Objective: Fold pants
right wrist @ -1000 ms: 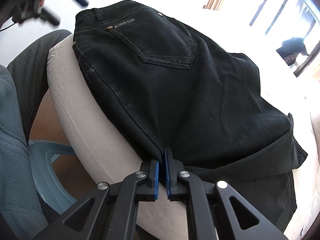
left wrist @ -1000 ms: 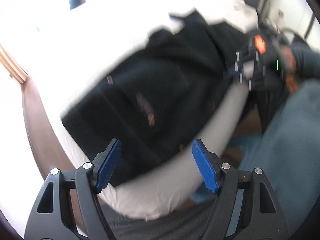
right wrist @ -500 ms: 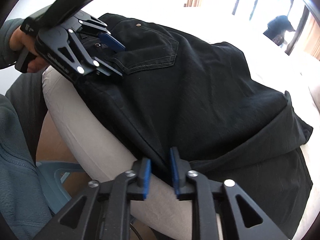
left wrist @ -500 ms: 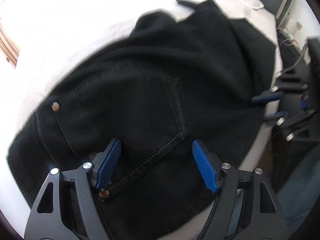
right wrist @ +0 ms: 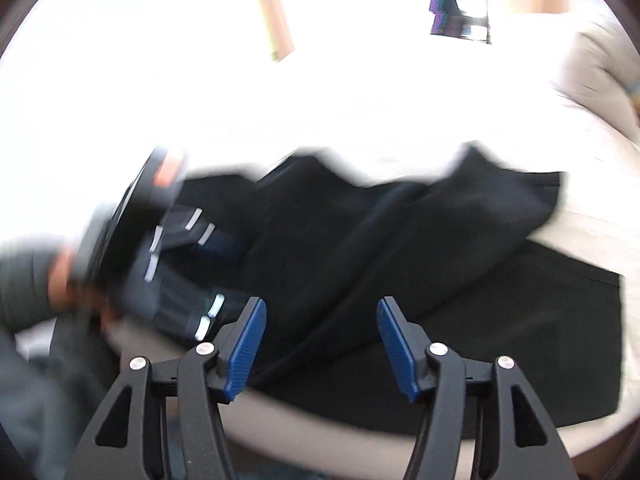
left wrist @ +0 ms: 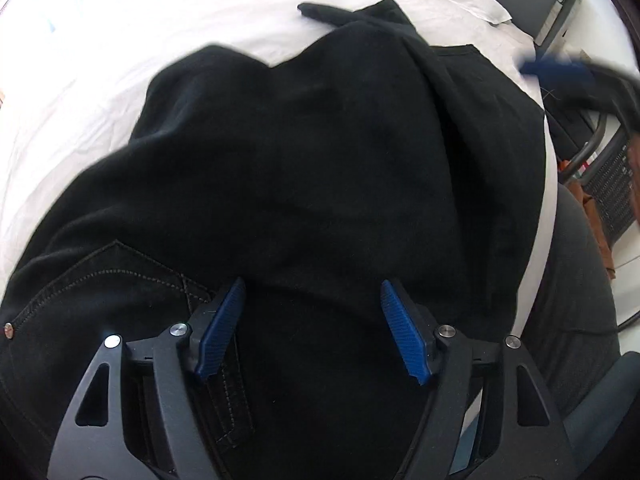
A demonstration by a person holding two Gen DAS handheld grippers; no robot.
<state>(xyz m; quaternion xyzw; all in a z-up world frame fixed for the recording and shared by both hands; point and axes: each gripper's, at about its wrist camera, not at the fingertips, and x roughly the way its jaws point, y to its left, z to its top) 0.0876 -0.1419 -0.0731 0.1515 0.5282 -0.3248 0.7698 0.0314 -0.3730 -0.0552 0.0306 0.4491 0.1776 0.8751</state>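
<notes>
Black pants (left wrist: 304, 168) lie on the white bed (left wrist: 100, 80), bunched along its near edge, with a folded-over layer heaped on top. Left tongs (left wrist: 310, 328) are spread wide, holding nothing, right over the pocket end of the pants; pocket stitching shows at lower left in the left wrist view. Right tongs (right wrist: 320, 344) are also spread and empty, hanging at the bed's near edge with the cloth just ahead of the tips. Long axis of the pants runs roughly along that near edge: pocket end under the left tongs, leg end toward the bed's right side and closer to the right tongs. My guess is that the next grab depends on this, left on the waist side, right on the leg side. Right wrist view is heavily motion-blurred, so the fold lines there are hard to read. Hems and waistband can't be made out, and black-on-black hides how many layers are stacked.
</notes>
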